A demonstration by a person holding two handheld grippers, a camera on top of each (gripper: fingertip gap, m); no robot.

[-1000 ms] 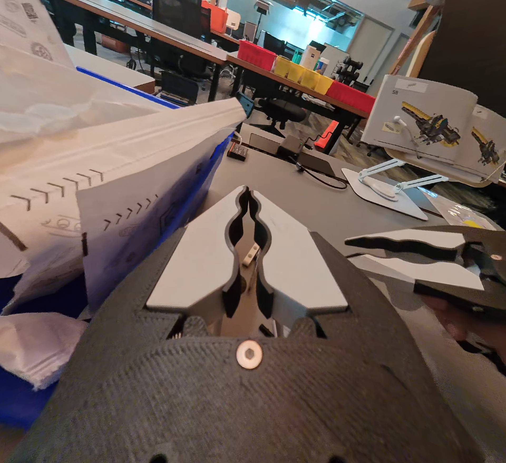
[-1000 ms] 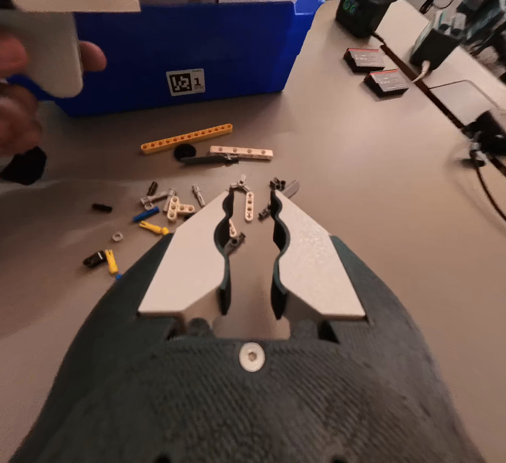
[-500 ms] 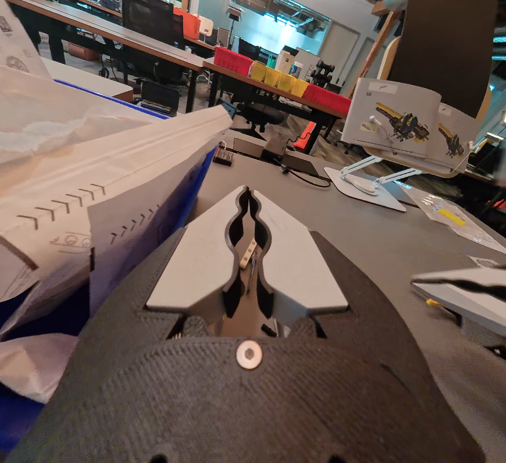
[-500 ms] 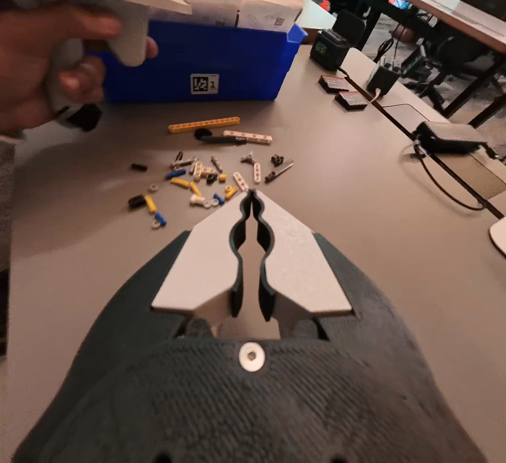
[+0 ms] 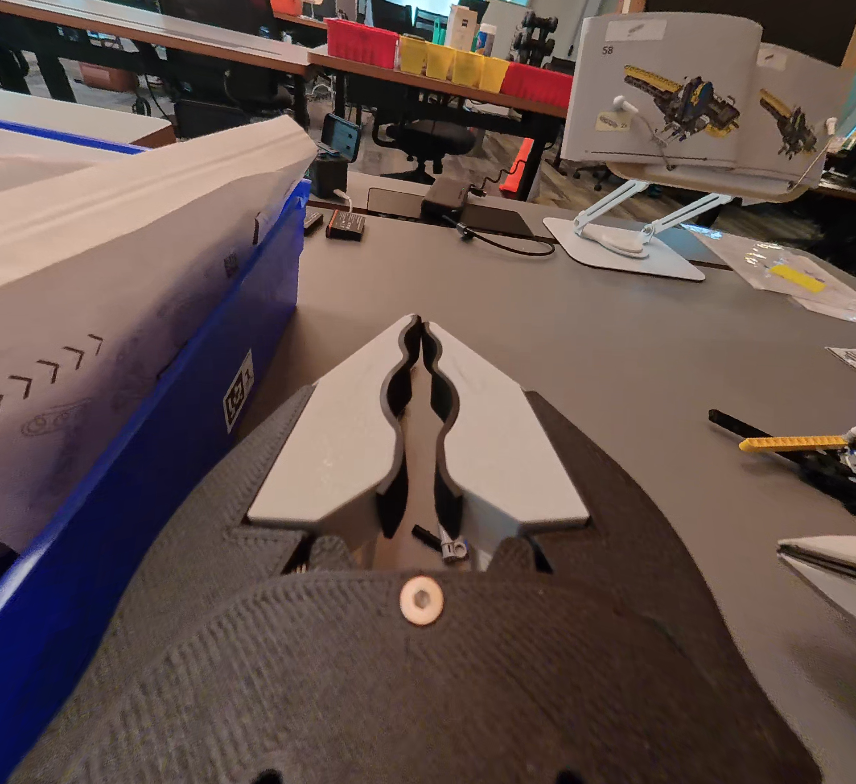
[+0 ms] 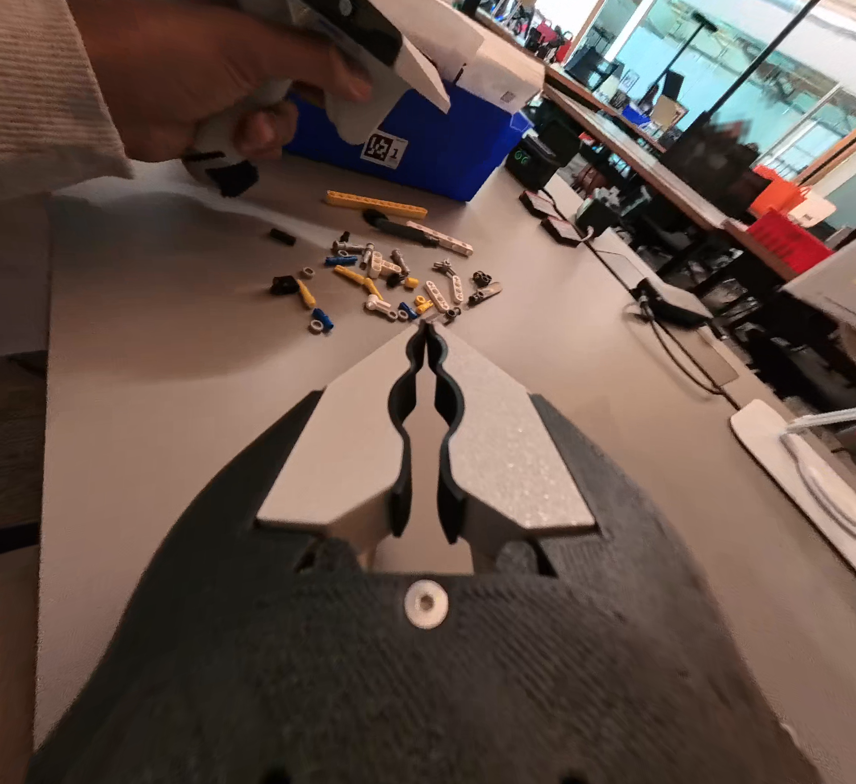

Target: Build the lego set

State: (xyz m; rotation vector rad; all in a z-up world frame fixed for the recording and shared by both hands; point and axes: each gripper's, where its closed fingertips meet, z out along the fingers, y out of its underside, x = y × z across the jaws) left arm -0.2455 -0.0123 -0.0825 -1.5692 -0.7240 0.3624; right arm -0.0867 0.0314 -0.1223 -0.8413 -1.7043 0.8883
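Several small loose Lego pieces [image 6: 384, 284] lie scattered on the grey table [image 6: 532, 391], with a yellow beam [image 6: 375, 204] and a black-and-white rod [image 6: 417, 233] behind them near the blue bin [image 6: 440, 145]. My right gripper [image 6: 425, 327] is shut, its tips just short of the pile; I cannot tell if anything small is nipped. My left gripper [image 5: 419, 321] is shut beside the bin [image 5: 139, 460], with nothing showing between its tips. A hand holds it above the pile in the right wrist view [image 6: 431, 90]. The yellow beam [image 5: 796, 442] shows at the right of the left wrist view.
An open instruction booklet [image 5: 671, 90] rests on a white stand [image 5: 620, 247] at the back right. White paper bags [image 5: 116, 229] fill the bin. Black battery packs [image 5: 345, 224], a cable [image 5: 509, 245] and a clear plastic bag [image 5: 796, 280] lie on the table. About 15 centimetres separates my left fingertips from my right. My right tips are about 20 centimetres from the black-and-white rod [image 6: 417, 233], my left tips only 11 centimetres.
My right gripper went from open among the pieces to shut and drew back from the pile. My left gripper stayed shut and swung down alongside the blue bin.
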